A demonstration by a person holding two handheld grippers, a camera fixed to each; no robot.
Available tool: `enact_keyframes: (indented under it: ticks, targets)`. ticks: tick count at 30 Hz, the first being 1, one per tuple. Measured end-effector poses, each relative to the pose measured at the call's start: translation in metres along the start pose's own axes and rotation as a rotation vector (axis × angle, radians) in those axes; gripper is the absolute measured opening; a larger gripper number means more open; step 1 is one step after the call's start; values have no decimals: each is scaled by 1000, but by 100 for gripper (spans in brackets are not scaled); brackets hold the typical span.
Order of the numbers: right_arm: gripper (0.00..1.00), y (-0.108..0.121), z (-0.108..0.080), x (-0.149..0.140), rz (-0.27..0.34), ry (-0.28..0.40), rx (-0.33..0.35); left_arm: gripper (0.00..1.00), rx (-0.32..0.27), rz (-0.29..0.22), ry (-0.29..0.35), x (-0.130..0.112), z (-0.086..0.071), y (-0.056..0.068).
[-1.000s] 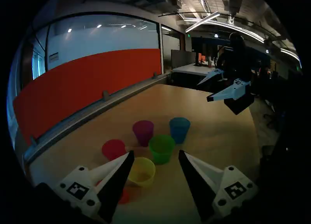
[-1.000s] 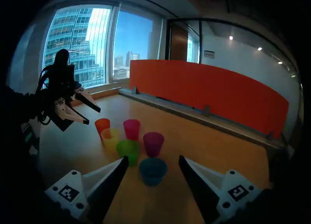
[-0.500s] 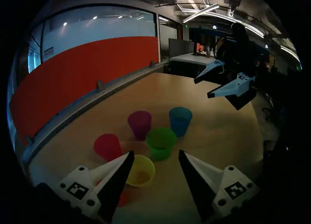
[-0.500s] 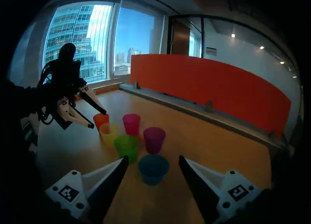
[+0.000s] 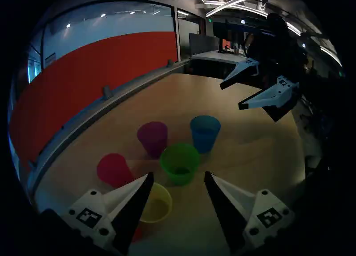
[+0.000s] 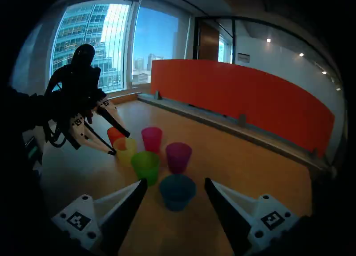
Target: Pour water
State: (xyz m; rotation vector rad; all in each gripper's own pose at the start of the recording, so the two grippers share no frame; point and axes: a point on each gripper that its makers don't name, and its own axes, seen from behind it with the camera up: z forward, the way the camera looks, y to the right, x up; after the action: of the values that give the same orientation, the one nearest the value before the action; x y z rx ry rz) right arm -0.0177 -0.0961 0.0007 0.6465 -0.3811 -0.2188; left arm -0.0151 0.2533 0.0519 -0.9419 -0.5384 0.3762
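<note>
Several coloured plastic cups stand close together on the wooden table [image 5: 253,154]: blue [image 5: 204,132], purple [image 5: 152,138], green [image 5: 180,162], pink [image 5: 113,169] and yellow [image 5: 155,207]. My left gripper [image 5: 178,178] is open just above the yellow and green cups. In the right gripper view the blue cup [image 6: 177,191] sits right before my open right gripper [image 6: 175,181], with green [image 6: 145,166], purple [image 6: 178,156], pink [image 6: 152,138], yellow [image 6: 125,149] and orange [image 6: 113,134] cups behind. There the left gripper [image 6: 121,144] hangs at the yellow cup. The right gripper [image 5: 231,97] hovers beyond the blue cup.
An orange partition [image 6: 249,100] on a grey rail runs along the table's far side. Big windows [image 6: 111,47] stand behind the person [image 6: 80,87] holding the left gripper. Bare tabletop [image 6: 249,167] lies right of the cups.
My left gripper has moved forward and down to the cup cluster; the yellow cup now lies by its left finger. The right gripper has barely shifted. No cup has moved.
</note>
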Motion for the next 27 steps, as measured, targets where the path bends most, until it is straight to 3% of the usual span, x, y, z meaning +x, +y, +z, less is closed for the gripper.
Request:
enact_keyframes:
  ticks: [15, 27]
  targets:
    - [100, 4, 1, -5, 2, -14, -8, 85, -11, -16, -74, -10, 33, 1]
    - [100, 7, 4, -8, 9, -21, -11, 84, -8, -18, -108, -14, 51, 2]
